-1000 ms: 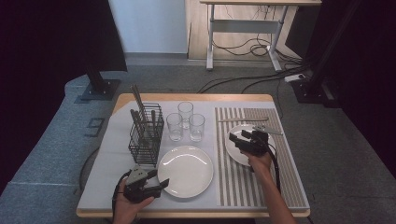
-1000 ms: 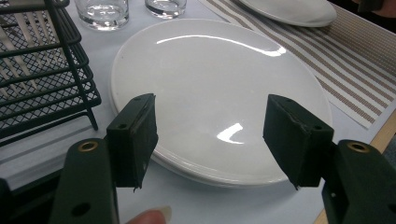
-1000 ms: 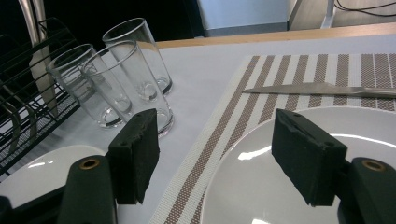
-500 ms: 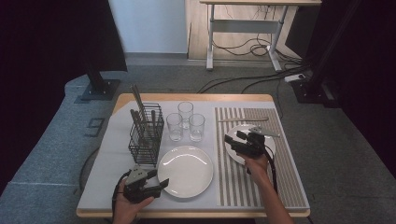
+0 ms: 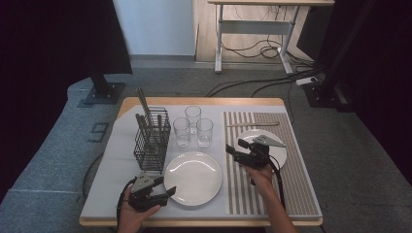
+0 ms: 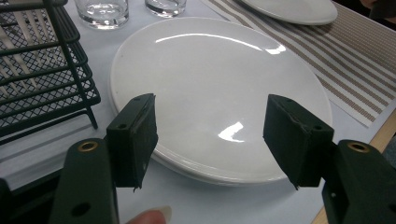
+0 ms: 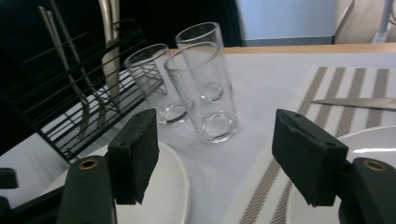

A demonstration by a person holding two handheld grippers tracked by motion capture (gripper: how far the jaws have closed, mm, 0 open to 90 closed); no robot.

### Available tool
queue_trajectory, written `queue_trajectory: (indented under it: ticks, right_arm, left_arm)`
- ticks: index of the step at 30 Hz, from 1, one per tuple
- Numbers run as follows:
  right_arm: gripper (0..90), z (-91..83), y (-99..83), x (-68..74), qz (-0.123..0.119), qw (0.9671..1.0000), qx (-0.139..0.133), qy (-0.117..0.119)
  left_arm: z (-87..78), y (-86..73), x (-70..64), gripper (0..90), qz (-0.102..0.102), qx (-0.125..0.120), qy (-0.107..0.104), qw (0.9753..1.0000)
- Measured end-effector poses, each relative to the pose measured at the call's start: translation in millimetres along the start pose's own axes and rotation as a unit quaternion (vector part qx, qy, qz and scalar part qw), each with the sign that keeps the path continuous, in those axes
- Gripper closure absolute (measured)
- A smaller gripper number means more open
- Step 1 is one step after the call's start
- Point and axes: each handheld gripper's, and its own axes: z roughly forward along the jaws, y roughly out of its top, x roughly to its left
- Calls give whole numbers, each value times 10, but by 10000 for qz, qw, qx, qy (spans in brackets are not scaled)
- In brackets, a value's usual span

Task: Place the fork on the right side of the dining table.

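A large white plate (image 5: pixel 193 177) lies at the front centre of the table. My left gripper (image 5: pixel 164 195) is open at its near-left rim; in the left gripper view the plate (image 6: pixel 219 88) lies just beyond my gripper (image 6: pixel 210 135), whose jaws are apart and hold nothing. My right gripper (image 5: pixel 232 152) hovers open at the left edge of the striped mat (image 5: pixel 282 179), over the rim of a small white plate (image 5: pixel 279 154). It (image 7: pixel 215 158) faces three clear glasses (image 7: pixel 201 88), with nothing between its jaws.
A black wire basket (image 5: pixel 152 138) holding cutlery stands left of the glasses (image 5: pixel 193 126). A knife (image 5: pixel 252 124) lies at the far end of the mat. The basket (image 6: pixel 42 70) stands close on the left gripper's left.
My right gripper has shifted a little left and toward the person, from over the small plate to the mat's left edge. The left gripper has stayed put.
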Motion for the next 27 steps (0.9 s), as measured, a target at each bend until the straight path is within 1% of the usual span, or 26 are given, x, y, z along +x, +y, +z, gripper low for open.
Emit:
queue_trajectory:
  ticks: [2,4,8,11,14,19,27]
  right_arm:
    - [312,5,-21,40,-22,10000,38,63]
    - [310,8,-36,93,-120,9999,86,86]
    - [310,30,-65,199,-259,9994,126,212]
    - [304,66,-89,270,-291,9989,174,331]
    - [294,92,-109,324,-369,9983,225,402]
    - [290,90,-99,366,-369,9982,162,443]
    - [288,81,-81,398,-328,9982,69,507]
  left_arm:
    - [-7,-2,7,351,-17,-13,19,10000]
    - [-13,-3,11,351,-18,-19,23,10000]
    - [2,-11,16,351,-16,-1,22,10000]
    - [21,-16,8,351,-12,25,-3,10000]
    - [31,-17,3,350,-15,32,-22,10000]
    - [22,-11,10,347,-76,-2,-63,10000]
    - [31,-14,9,336,-118,-58,-97,9999]
